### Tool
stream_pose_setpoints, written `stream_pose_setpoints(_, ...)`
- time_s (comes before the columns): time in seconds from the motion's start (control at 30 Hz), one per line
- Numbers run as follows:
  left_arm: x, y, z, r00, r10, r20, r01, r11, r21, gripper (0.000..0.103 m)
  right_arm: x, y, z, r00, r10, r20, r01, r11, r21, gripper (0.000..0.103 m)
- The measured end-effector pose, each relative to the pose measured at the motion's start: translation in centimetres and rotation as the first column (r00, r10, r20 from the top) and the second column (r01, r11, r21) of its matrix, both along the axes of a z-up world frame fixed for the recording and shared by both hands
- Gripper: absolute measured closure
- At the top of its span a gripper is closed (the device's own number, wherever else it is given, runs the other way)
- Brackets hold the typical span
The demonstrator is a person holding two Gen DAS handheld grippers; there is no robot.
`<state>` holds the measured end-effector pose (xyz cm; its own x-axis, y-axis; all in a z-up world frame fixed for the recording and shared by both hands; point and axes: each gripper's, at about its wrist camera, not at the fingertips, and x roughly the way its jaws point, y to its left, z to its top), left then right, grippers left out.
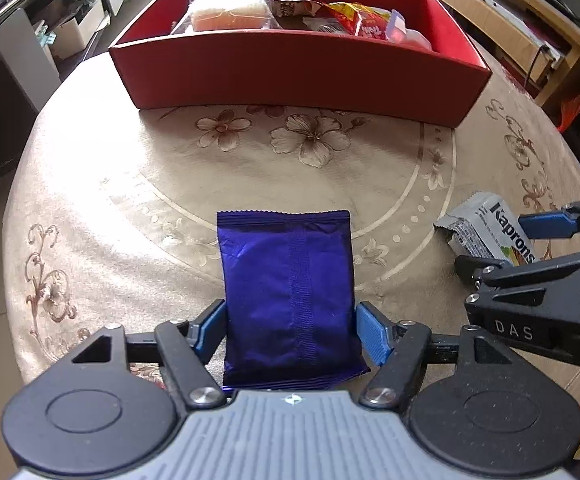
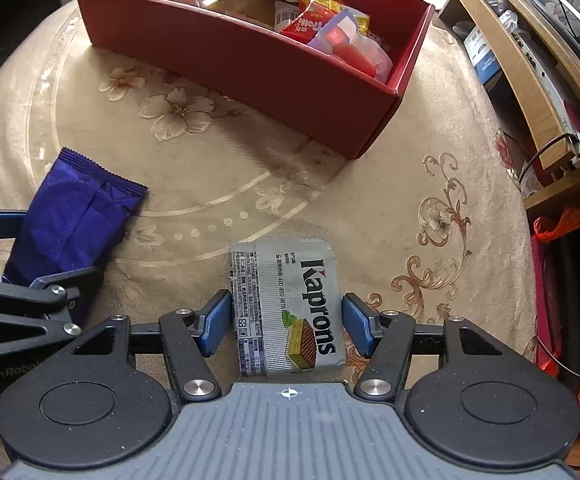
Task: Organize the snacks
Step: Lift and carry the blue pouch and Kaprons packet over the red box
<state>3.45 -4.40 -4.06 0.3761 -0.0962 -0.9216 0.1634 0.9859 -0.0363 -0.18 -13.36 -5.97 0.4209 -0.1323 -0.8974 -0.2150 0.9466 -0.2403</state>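
Two snack packets are being straddled before the red box.

Left wrist view: the purple packet [image 1: 290, 300], lower centre, is being framed by the spread left gripper [image 1: 292, 326], not pinched; light, slippery foil. Right wrist view: the grey wafer pack [image 2: 290, 308] is being flanked likewise by the right gripper [image 2: 285, 328]; crushable, so its sides should be taken.

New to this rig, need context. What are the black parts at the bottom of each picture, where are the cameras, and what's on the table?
There's no robot arm: a person holds a two-finger claw in each hand, with a fisheye camera on each looking forward along its fingers. One picture is from the left claw, the other from the right claw.

A purple packet lies between the left claw's blue pads, which stand just clear of its sides, so the claw is open. A grey wafer packet lies likewise between the right claw's pads, with a gap on each side.

Both packets rest on the flowered tablecloth. Behind them stands a red box already holding snacks.
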Motion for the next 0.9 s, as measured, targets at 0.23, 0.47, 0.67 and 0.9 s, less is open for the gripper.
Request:
stream_pose_setpoints(0.23,-0.2,-0.3,0.0,1.000,-0.013,0.009,0.013,1.000,0.016,0.041,-0.1,-0.2,0.1,1.000,0.001,0.003,-0.002,1.000,0.012,0.037)
stream_pose_setpoints(0.47,-0.2,0.1,0.8,1.000,-0.008,0.020,0.008,1.000,-0.001,0.041,-0.3,-0.3,1.4,0.999,-0.004,0.051,0.002,1.000,0.028,0.037)
stream_pose_setpoints(0.67,-0.2,0.2,2.4,0.997,-0.009,0.077,0.009,1.000,-0.001,0.041,-0.1,-0.3,2.1,0.997,-0.009,0.074,0.006,0.999,0.039,0.037)
stream_pose_setpoints(0.9,0.4,0.4,4.1,0.992,-0.002,0.128,0.004,1.000,-0.011,0.041,0.1,-0.1,3.6,0.993,-0.013,0.120,0.005,0.998,0.063,0.037)
